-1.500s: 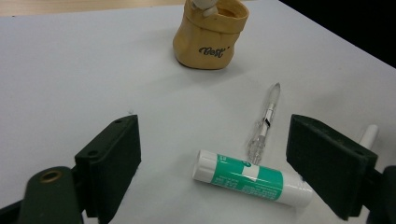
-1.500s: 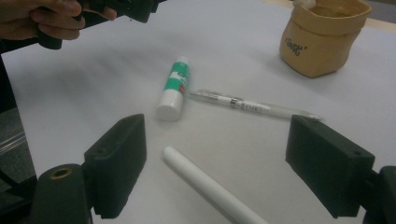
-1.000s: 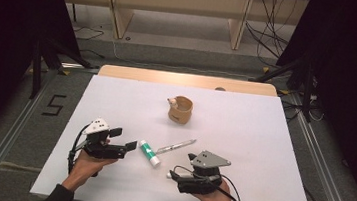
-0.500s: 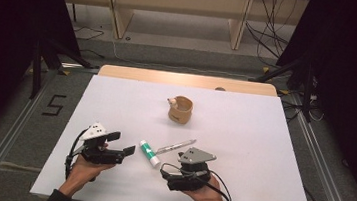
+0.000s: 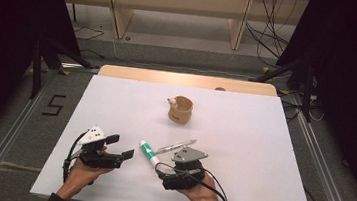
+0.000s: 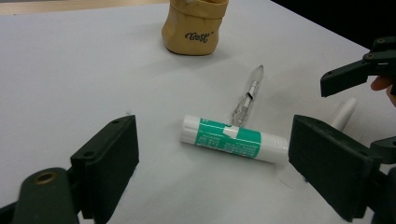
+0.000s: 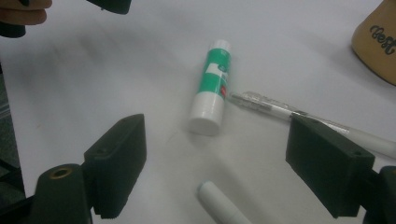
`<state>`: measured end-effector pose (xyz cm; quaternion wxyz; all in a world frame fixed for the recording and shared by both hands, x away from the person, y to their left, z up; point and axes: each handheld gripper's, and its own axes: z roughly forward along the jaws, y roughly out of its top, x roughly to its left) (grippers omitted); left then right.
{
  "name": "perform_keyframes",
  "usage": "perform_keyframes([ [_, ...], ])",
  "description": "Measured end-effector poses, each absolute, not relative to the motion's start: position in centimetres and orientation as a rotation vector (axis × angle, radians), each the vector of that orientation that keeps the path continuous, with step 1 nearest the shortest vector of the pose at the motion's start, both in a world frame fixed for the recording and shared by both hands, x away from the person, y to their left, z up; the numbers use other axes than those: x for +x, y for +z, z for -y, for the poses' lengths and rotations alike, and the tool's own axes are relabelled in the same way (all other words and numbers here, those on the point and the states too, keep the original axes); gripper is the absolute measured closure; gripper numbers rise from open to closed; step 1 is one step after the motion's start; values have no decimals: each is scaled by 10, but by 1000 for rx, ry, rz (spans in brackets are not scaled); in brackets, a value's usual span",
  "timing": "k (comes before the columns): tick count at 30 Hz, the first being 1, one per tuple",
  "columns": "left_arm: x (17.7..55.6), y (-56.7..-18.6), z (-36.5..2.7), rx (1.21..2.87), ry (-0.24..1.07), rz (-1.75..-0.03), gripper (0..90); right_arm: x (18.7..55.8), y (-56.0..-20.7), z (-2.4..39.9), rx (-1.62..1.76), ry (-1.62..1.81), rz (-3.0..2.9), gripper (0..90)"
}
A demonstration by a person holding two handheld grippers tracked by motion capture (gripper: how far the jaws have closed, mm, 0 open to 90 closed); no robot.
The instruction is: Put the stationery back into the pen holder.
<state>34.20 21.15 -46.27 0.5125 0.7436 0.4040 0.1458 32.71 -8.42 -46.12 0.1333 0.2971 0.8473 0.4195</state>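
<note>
The glue stick (image 5: 147,152) is seen lying flat on the white surface (image 5: 243,137), held by nothing. Just beside its middle, touching or nearly so, the tip of a clear pen (image 5: 175,146) is found. Well beyond the glue stick stands a tan cup (image 5: 180,109). To one side of the glue stick the left gripper (image 5: 120,146) is held with jaws spread wide; to the other, the right gripper (image 7: 217,154) is likewise wide, with a small white tube (image 7: 222,203) between its jaws.

The glue stick (image 6: 233,138) is white with a green printed band (small white patches on it). The pouch (image 6: 194,25) is tan with dark lettering, the pen (image 6: 247,96) clear.
</note>
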Motion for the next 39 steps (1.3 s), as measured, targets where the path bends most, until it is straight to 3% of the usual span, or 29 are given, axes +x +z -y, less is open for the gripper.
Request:
perform_keyframes([
  [24,338,-467,-217,1788,366,-982,159,345,-469,53,834,1046,-2547,252],
  [36,337,-468,-216,1795,362,-976,159,354,-477,38,874,936,-2613,357],
  [39,337,-468,-217,1799,362,-977,159,355,-478,37,870,931,-2621,417],
])
